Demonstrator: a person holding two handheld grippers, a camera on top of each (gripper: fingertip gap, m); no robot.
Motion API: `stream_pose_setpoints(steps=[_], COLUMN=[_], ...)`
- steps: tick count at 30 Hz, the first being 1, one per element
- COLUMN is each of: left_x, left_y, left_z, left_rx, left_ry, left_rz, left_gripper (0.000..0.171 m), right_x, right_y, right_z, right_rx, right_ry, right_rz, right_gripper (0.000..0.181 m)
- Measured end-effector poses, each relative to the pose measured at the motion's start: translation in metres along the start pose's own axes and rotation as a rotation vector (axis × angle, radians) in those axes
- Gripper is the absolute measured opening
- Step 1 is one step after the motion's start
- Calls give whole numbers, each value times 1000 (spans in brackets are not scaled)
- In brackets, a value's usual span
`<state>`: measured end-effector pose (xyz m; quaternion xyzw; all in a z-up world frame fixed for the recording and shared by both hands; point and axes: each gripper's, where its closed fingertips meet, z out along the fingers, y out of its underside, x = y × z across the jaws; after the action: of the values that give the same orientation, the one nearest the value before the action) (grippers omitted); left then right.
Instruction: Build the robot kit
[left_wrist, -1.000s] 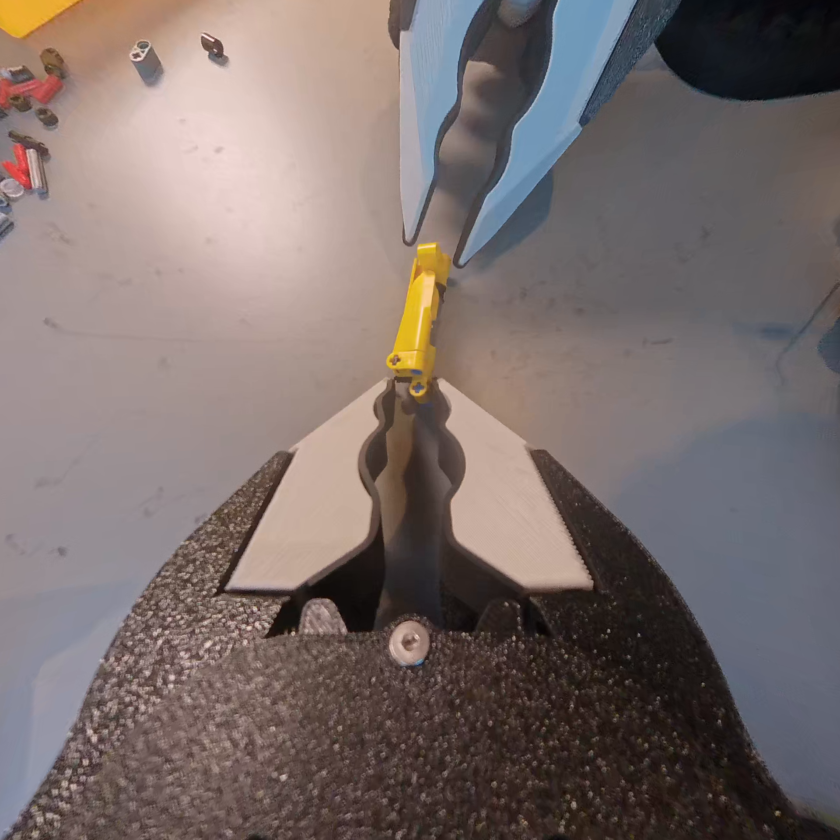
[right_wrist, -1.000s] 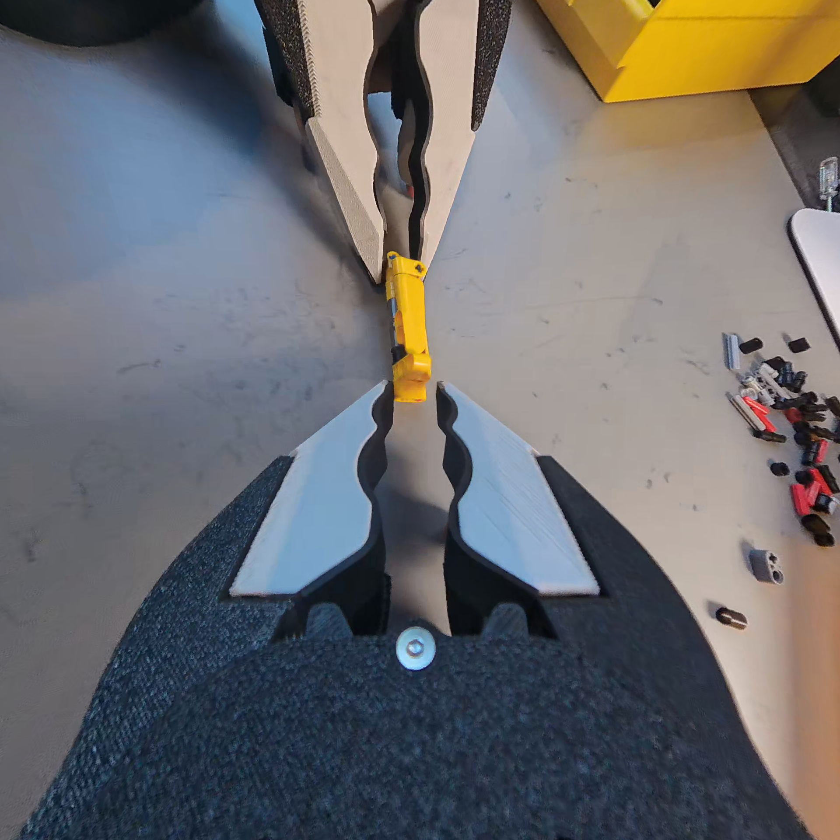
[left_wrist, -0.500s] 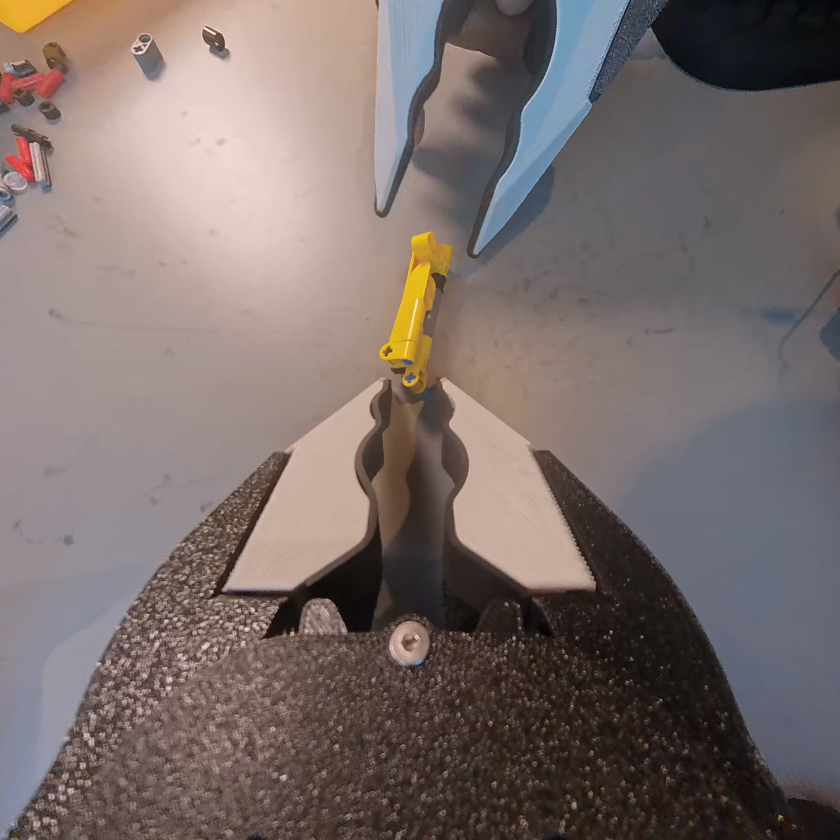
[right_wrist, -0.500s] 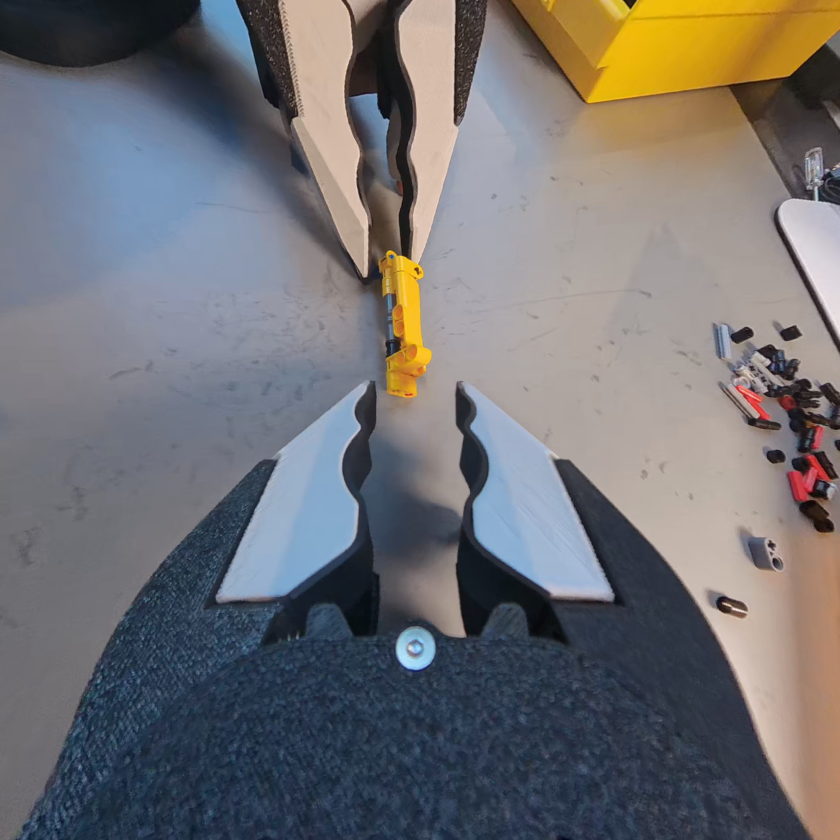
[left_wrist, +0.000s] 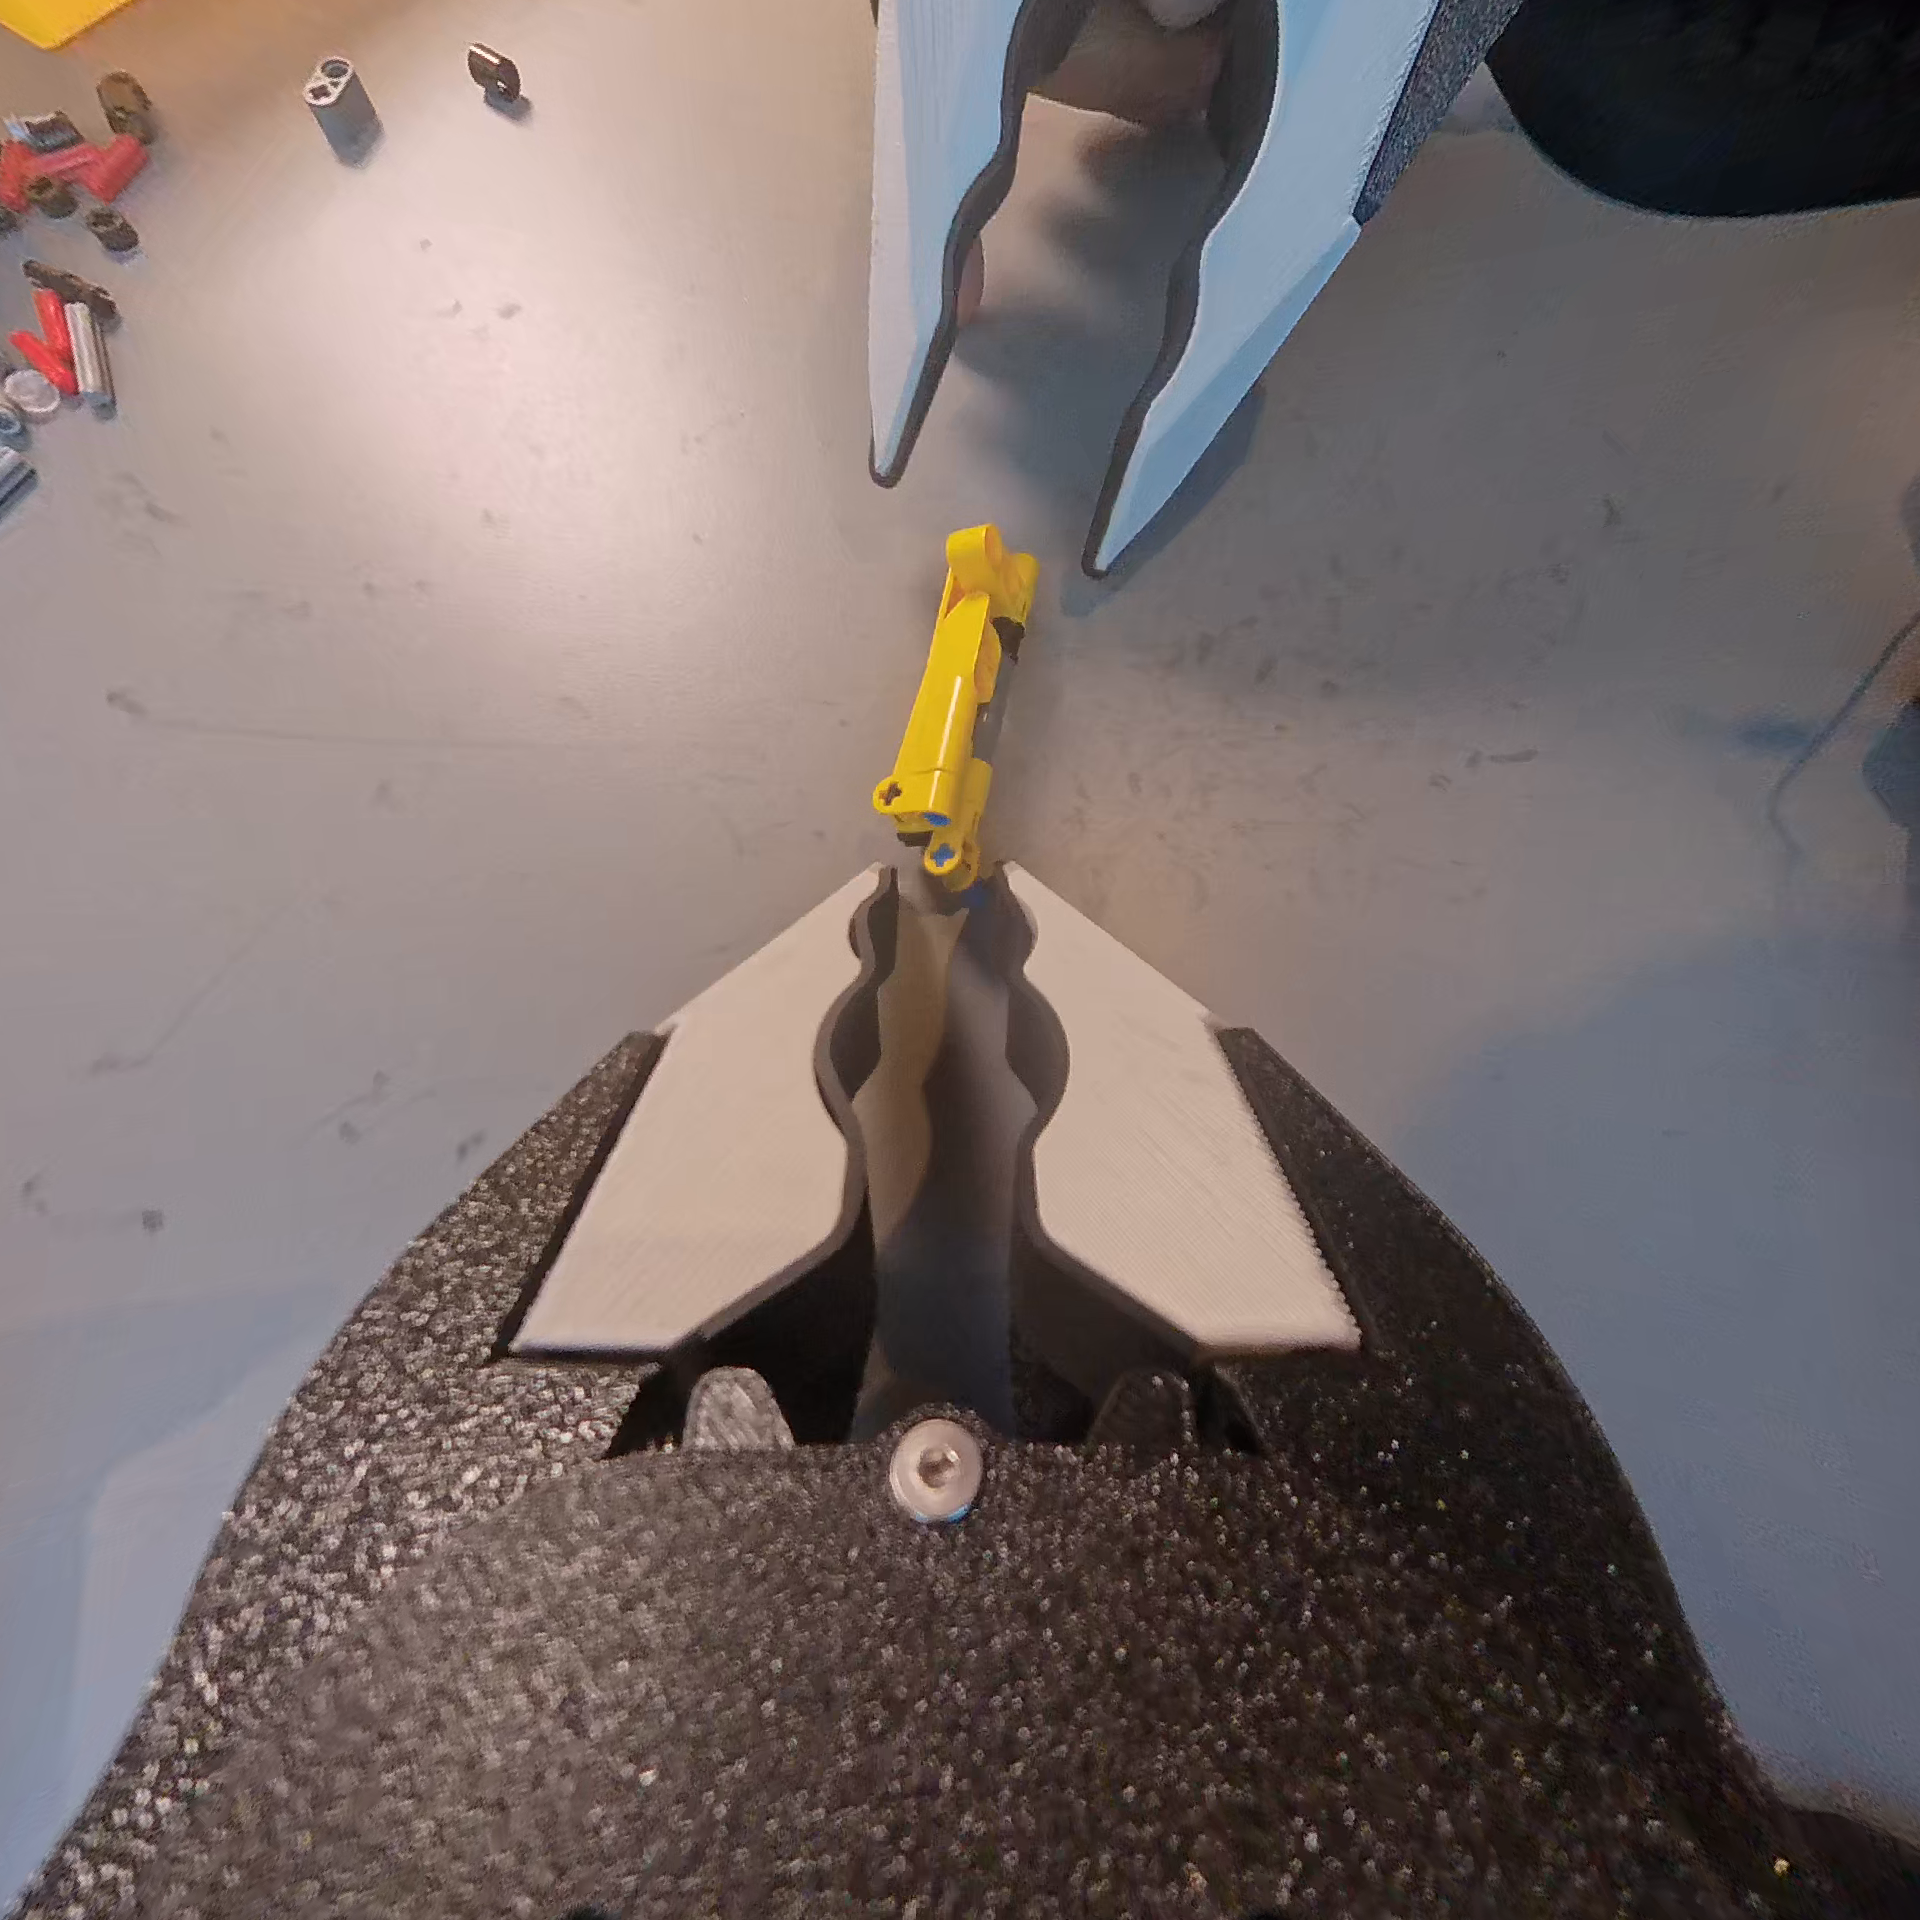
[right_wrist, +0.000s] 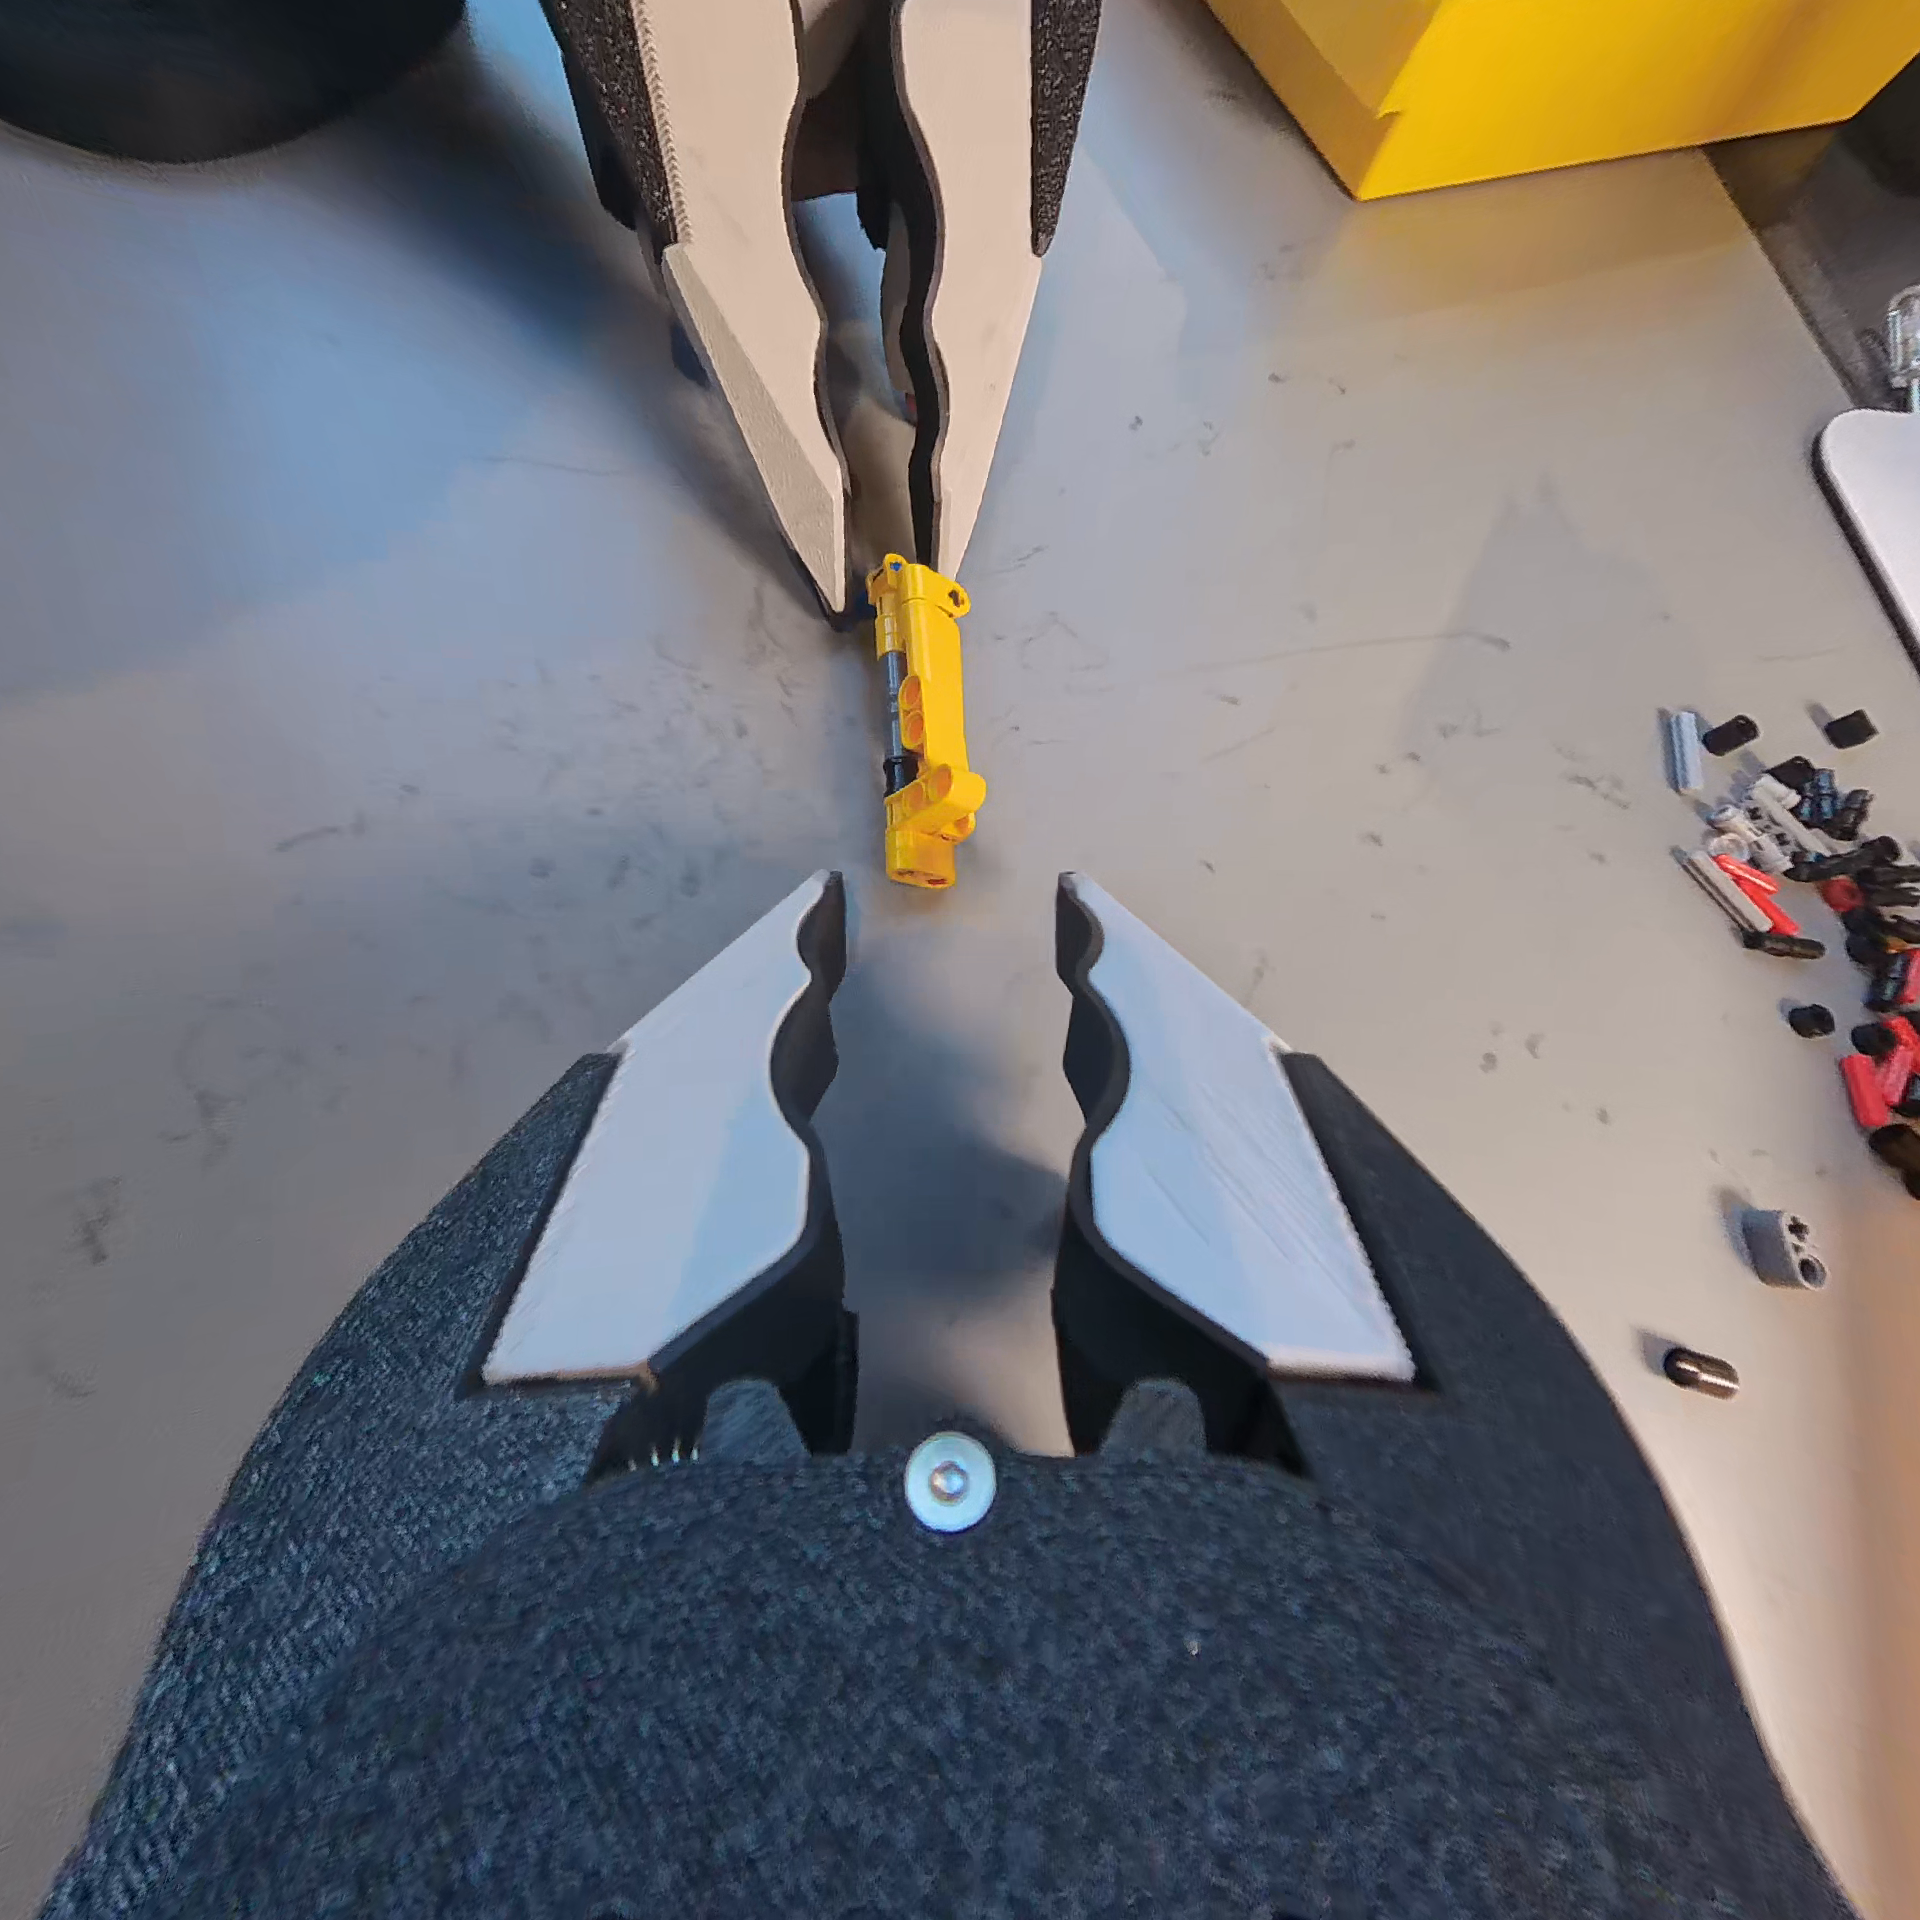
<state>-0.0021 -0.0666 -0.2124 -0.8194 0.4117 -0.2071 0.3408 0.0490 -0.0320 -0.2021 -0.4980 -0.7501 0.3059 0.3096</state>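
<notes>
A small yellow brick assembly (left_wrist: 956, 707) with a dark axle along one side lies lengthwise between my two grippers on the grey table (left_wrist: 416, 623). My left gripper (left_wrist: 945, 873) is shut on its near end, where a blue pin shows. In the right wrist view the left gripper (right_wrist: 894, 592) pinches the far end of the assembly (right_wrist: 925, 727). My right gripper (right_wrist: 951, 883) is open and empty, its tips just short of the assembly's free end. It also shows in the left wrist view (left_wrist: 992, 520), jaws apart.
A pile of small red, black and grey parts (right_wrist: 1849, 883) lies to the right, also in the left wrist view (left_wrist: 62, 208). A grey connector (right_wrist: 1782, 1247) and a black pin (right_wrist: 1699, 1371) lie nearer. A yellow box (right_wrist: 1558, 83) stands far right; a white object (right_wrist: 1881, 520) is at the edge. The grippers' ends are close to 7 cm from one another. My right gripper's tips are some 15 cm from the grey connector (right_wrist: 1782, 1247). Seen from the left wrist view (left_wrist: 342, 94) as well.
My right gripper has opened, let go of the yellow assembly's end and drawn back a little. The left gripper keeps its hold; the assembly has tilted slightly.
</notes>
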Motion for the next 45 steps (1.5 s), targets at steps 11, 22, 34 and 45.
stream_pose_setpoints(steps=[11,22,34,45], left_x=[-2,-35,-48,-52], left_y=[-1,7,13,-37], left_z=[-1,-10,-18,-70], left_rx=[4,-40,-38,434], left_ry=[-30,-240,-299,-166], left_rz=[38,146,145,-119], left_gripper=[6,6,6,33], right_x=[-5,12,43,63], right_y=[-4,-13,-33,-44], right_z=[3,-4,-25,-45], right_rx=[2,82,255,375], right_ry=[2,75,220,297], right_rz=[-28,21,85,166], right_gripper=[26,30,36,42])
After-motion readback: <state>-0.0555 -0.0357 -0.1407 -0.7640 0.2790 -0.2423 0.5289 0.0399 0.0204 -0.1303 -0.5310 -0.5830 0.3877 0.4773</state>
